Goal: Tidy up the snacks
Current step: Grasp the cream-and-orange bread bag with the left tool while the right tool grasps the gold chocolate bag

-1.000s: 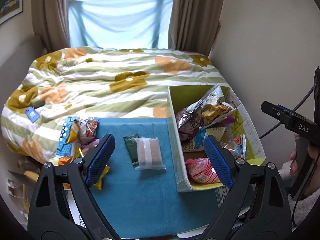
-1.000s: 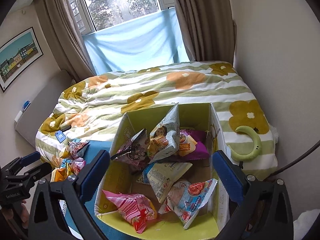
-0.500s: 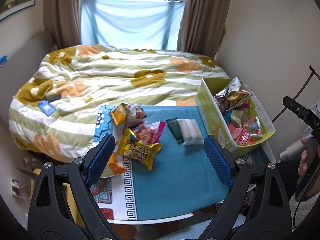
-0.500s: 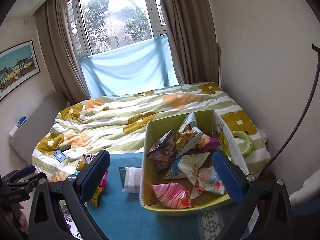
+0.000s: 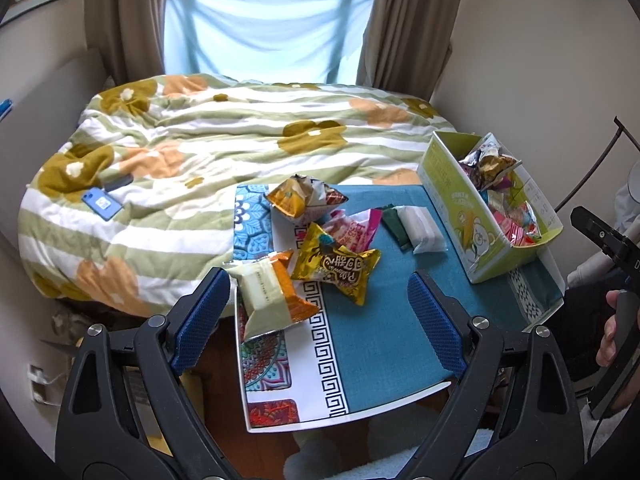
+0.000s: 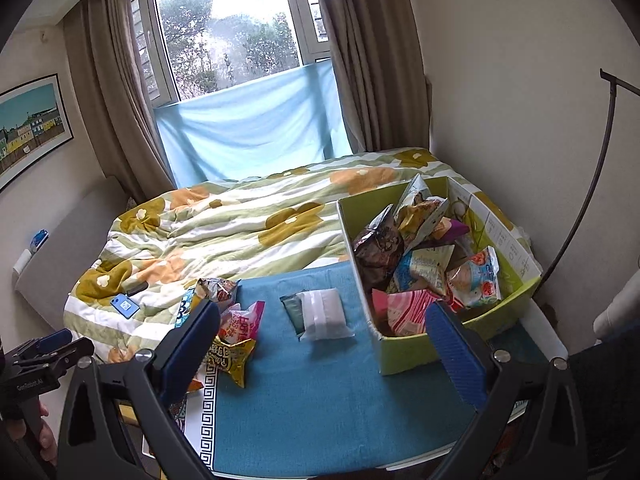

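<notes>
Over on the right end of the small table [image 5: 400, 344], the green cardboard box [image 5: 460, 216] is sitting packed with snack bags: a pink one, a blue-and-white one and a dark foil one are poking above its rim, piled loose with no order I can make out. Loose snacks are lying on the teal cloth [image 6: 320, 392] well apart from the box: a gold foil packet [image 5: 340, 266], an orange-and-cream packet [image 5: 268, 292] hanging partly past the table's left edge, a pink packet [image 5: 352, 232], an orange bag [image 5: 296, 196], plus a white wrapped pack [image 5: 420, 224] beside a dark green one [image 5: 394, 226] nearer the box.

My left gripper [image 5: 318, 312] is hovering spread wide, pinching nothing. My right gripper [image 6: 324, 352] is also gaping open and empty. Plenty of bare cloth is showing along the near edge, between the packets and the box.
</notes>
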A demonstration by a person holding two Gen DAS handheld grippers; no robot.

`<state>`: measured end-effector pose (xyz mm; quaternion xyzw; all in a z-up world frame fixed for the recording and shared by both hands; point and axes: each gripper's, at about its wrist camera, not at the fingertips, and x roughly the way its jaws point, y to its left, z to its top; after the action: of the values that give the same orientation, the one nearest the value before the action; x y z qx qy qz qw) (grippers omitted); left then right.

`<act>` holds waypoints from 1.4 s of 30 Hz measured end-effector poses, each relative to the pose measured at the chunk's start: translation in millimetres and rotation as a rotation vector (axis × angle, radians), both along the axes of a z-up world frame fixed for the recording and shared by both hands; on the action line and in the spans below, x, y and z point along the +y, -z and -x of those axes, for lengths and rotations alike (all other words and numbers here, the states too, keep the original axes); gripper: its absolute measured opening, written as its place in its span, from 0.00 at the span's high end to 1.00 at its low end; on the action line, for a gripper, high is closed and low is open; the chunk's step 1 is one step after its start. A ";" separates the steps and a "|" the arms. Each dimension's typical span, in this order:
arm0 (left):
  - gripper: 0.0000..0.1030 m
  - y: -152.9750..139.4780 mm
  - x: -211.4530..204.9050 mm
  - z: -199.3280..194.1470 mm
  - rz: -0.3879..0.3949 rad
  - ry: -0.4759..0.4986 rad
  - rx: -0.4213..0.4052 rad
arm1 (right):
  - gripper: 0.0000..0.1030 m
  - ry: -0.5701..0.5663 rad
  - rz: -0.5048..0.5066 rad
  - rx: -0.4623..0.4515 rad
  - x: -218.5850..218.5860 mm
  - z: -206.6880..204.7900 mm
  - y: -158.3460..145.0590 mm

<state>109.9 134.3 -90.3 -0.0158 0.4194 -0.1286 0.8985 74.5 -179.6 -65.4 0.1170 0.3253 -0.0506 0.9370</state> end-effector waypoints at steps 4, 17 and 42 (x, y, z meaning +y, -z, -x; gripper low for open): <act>0.13 19.1 11.5 -5.6 0.027 -0.029 0.046 | 0.01 -0.062 -0.061 0.042 17.7 -6.3 12.4; 0.13 107.2 -7.1 -44.8 -0.030 -0.151 0.125 | 0.01 -0.302 -0.178 0.198 66.9 -82.3 93.6; 0.17 219.4 -29.9 -109.6 -0.264 -0.358 0.240 | 0.01 -0.570 -0.247 0.366 107.2 -169.8 207.1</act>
<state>219.5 104.5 -309.7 0.0124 0.5268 0.0913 0.8450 244.3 -72.4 -272.5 0.1228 0.5111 0.2321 0.8184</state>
